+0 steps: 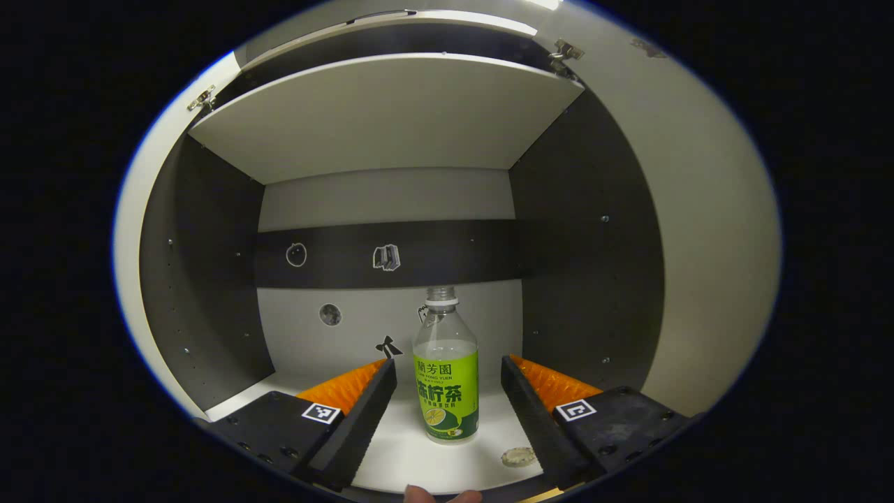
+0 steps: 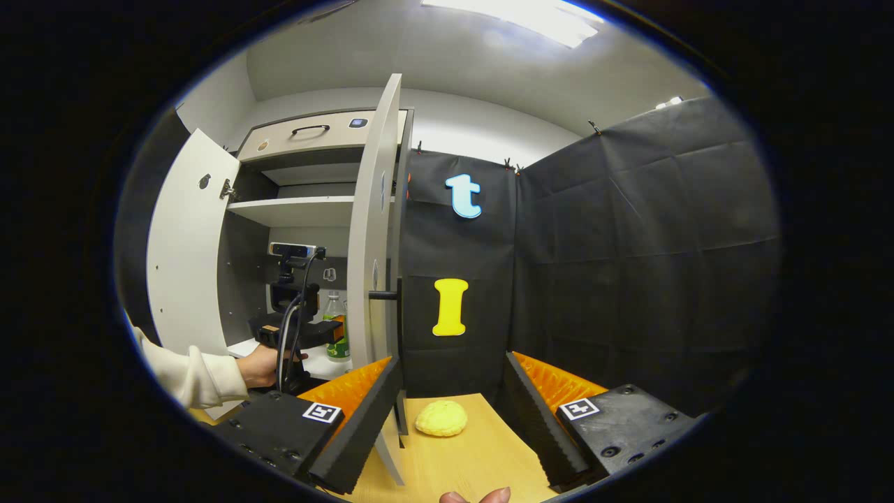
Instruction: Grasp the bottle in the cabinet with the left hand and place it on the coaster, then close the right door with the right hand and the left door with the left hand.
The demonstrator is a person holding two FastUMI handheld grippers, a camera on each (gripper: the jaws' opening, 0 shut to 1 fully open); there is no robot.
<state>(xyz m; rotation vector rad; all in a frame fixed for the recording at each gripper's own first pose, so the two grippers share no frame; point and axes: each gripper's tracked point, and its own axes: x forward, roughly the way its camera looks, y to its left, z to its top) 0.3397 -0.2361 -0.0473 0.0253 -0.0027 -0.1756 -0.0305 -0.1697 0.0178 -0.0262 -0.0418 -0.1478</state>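
With its fingers spread wide apart, the left gripper (image 1: 448, 391) flanks the clear plastic bottle with a green label (image 1: 445, 377), which stands upright on the white cabinet floor (image 1: 412, 461), untouched. The right gripper (image 2: 450, 391) is likewise spread over the light wooden table (image 2: 475, 461), a yellow rounded coaster (image 2: 441, 418) lying ahead between its fingers, and beyond stand the white cabinet's left door (image 2: 185, 244) and right door (image 2: 374, 230), both swung open.

Both views are sharp at the centre, with strong fisheye bending toward the edges. In the right gripper view a ceiling light (image 2: 517, 17) glares white at the top, leaving the counter (image 2: 475, 454) evenly lit. In the left gripper view the cabinet (image 1: 587, 265) is dimmer, its side walls shadowed and its shelf (image 1: 384, 115) brighter.
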